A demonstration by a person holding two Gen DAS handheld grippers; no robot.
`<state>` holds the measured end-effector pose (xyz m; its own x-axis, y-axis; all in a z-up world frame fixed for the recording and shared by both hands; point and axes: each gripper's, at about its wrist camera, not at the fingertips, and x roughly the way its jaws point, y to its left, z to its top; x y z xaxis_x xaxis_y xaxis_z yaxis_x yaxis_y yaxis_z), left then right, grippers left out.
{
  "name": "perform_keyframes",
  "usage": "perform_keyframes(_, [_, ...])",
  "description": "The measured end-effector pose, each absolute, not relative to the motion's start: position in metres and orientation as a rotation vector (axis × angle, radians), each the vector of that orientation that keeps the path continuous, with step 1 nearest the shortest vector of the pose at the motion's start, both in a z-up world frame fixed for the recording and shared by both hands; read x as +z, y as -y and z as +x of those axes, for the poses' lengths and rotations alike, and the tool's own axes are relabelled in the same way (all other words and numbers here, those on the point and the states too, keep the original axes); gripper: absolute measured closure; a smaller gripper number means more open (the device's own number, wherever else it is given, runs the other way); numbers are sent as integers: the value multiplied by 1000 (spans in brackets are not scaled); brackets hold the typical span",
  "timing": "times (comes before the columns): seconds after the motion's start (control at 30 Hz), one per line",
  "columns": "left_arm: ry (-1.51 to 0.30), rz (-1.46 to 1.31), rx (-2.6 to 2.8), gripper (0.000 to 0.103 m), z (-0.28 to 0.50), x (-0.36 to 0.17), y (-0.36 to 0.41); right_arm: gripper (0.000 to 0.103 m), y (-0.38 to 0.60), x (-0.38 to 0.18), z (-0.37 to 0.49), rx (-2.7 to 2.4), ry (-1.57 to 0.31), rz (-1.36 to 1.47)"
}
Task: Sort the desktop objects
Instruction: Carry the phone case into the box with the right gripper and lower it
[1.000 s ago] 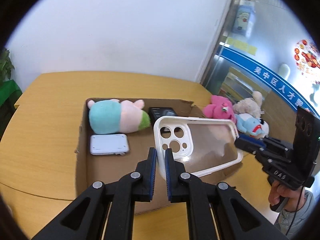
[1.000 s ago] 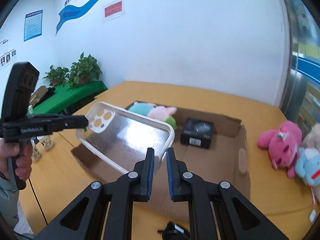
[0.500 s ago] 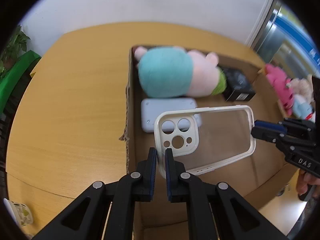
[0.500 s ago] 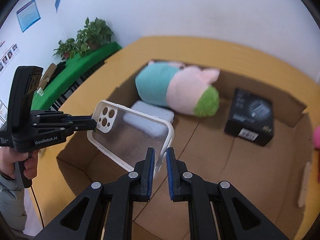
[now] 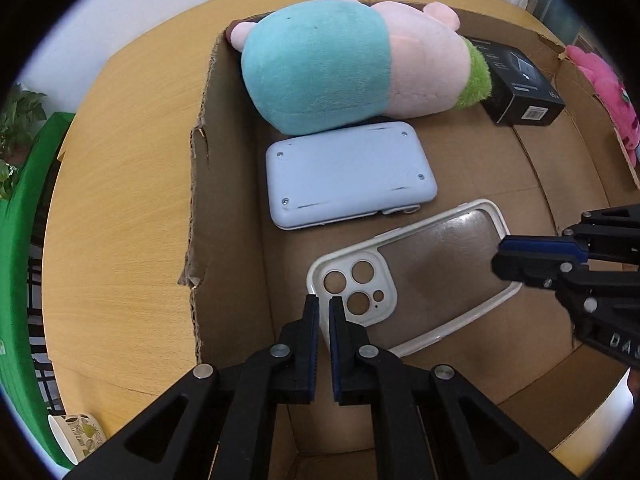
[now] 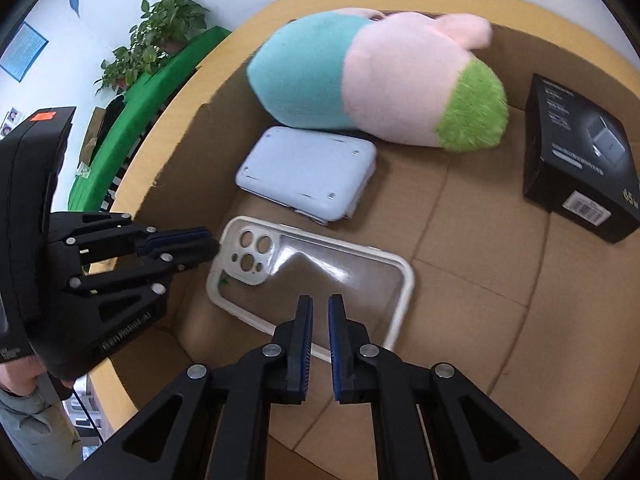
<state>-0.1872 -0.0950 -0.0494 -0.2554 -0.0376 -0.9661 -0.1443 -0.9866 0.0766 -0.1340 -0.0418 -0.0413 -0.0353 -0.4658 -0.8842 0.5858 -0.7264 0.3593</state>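
Across the round wooden table (image 5: 120,184) sits an open cardboard box (image 5: 200,184), which looks like the collecting place for the sorting, since several things already lie on its floor. Biggest of them is a plush toy (image 5: 344,60) in teal, pink and green, pushed along the far wall where it leaves the floor free. Touching its near side lies a pale blue device (image 5: 348,176), flat, screws up. A black carton (image 6: 580,160) stands off to the right, apart from the rest.

Low over the bare patch nearer the front is the clear phone case (image 6: 320,272), camera holes to the left. Each end is pinched: the left gripper (image 5: 324,312) has its jaws closed narrow on the edge by the camera holes, and the right gripper (image 6: 318,320) is likewise narrowed on the opposite long rim. Two grips probably keep so thin and bendy a shell level. Whether it touches the cardboard I cannot tell; it seems about ready to be let go.
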Motion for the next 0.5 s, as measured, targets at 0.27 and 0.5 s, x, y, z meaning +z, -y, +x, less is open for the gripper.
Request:
perform_keyframes(0.27, [-41, -1712, 2546, 94, -156, -18, 114, 93, 16, -59, -146, -1864, -118, 1619])
perform_keyframes(0.5, [8, -1668, 2572, 93, -134, -8, 129, 91, 40, -66, -140, -1752, -141, 1665])
